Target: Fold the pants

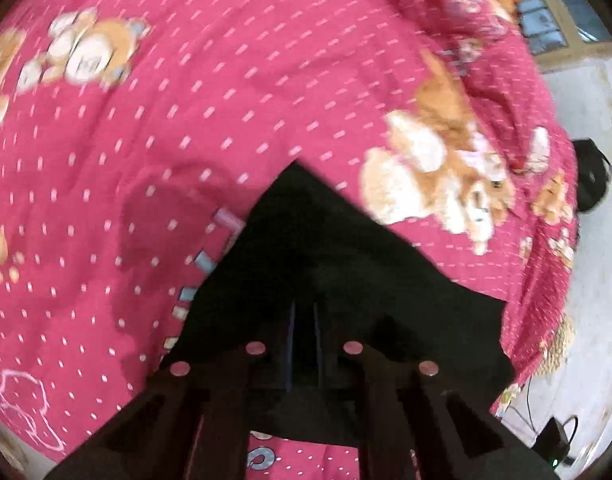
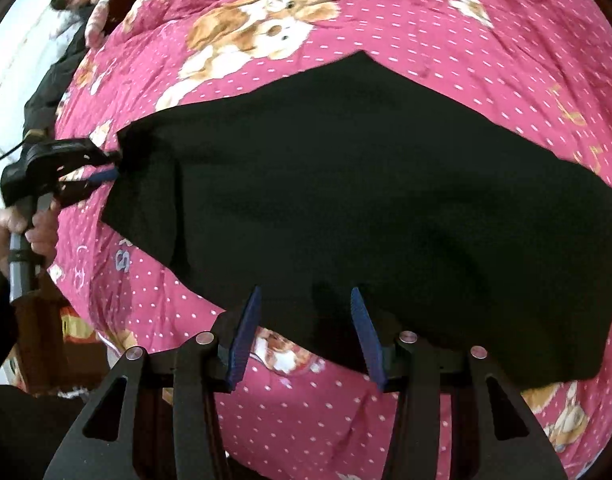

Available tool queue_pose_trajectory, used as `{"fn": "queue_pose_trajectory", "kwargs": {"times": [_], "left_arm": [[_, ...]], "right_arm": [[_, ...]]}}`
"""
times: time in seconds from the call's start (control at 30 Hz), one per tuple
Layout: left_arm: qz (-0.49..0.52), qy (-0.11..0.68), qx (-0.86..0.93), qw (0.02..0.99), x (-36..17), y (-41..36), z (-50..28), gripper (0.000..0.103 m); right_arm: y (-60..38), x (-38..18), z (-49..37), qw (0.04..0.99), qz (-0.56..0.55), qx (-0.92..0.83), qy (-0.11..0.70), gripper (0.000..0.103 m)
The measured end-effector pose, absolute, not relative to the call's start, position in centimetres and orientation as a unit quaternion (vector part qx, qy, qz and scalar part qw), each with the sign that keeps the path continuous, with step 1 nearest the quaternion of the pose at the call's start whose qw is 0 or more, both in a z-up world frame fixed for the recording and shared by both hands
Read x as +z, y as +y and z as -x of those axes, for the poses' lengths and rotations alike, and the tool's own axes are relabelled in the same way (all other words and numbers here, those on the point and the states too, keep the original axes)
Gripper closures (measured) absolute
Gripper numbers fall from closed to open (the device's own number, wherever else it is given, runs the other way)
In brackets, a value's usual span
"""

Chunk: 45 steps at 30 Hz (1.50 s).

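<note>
Folding: black pants (image 2: 345, 184) lie spread on a bed under a pink teddy-print quilt (image 2: 445, 28), no tabletop involved; one end is already gripped, the other edge not yet.

Left gripper (image 1: 304, 312): jaws almost fully together, black cloth running straight between them. I read that as clamped on the pants' end. In the right wrist view it sits at the far left corner of the fabric, held by the person's hand (image 2: 14, 228).

Right gripper (image 2: 306, 300): jaws roughly half open, blue pads (image 2: 248, 336) straddling the near hem; cloth lies just ahead of the tips and between them, nothing pinched.

Why this hold: left corner pinned so the end can be lifted without sliding; right lined up over the near edge, likely to take a second point so the fabric carries over flat.

Pants vs jaws: bulk stretches ahead and right of the right jaws; ahead of the left jaws it narrows to a point.

Next (judgement): close right on the hem, then lift both together.

Risk: black on black jaws, so layers caught are hard to tell; a single-layer grab would skew the fold. The soft quilt may bunch up with it.
</note>
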<state>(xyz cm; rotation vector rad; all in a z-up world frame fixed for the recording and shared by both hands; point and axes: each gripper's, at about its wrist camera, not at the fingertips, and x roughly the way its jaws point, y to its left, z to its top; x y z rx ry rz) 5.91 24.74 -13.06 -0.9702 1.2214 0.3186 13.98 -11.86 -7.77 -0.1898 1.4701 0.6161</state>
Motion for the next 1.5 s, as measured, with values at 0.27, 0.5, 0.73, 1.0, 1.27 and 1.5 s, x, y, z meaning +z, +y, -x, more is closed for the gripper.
{"fn": "queue_pose_trajectory", "kwargs": {"times": [0.27,0.5,0.73,1.0,1.27,1.5], "left_arm": [[0.286,0.537,0.134,0.783,-8.1,26.8,-5.2,0.093],[0.302,0.539,0.148,0.772,-8.1,27.4,-2.9,0.089],[0.275,0.563,0.056,0.777,-8.6,19.7,-4.9,0.067],[0.237,0.595,0.110,0.760,-12.4,18.9,-9.2,0.067],[0.224,0.605,0.140,0.751,-11.4,19.7,-9.7,0.067],[0.183,0.612,0.036,0.769,-8.5,10.8,-10.8,0.067]], "right_arm": [[-10.6,-7.6,-13.5,0.690,0.091,0.292,0.656,0.056],[-10.6,-7.9,-12.9,0.688,0.092,0.293,0.657,0.056],[-11.3,-8.2,-12.9,0.700,0.103,0.273,0.652,0.056],[-15.7,-9.2,-13.3,0.714,0.084,0.200,0.665,0.056],[-22.4,-9.5,-13.7,0.734,0.051,0.106,0.669,0.056],[-24.2,-8.5,-15.4,0.766,0.024,0.098,0.635,0.056]]}}
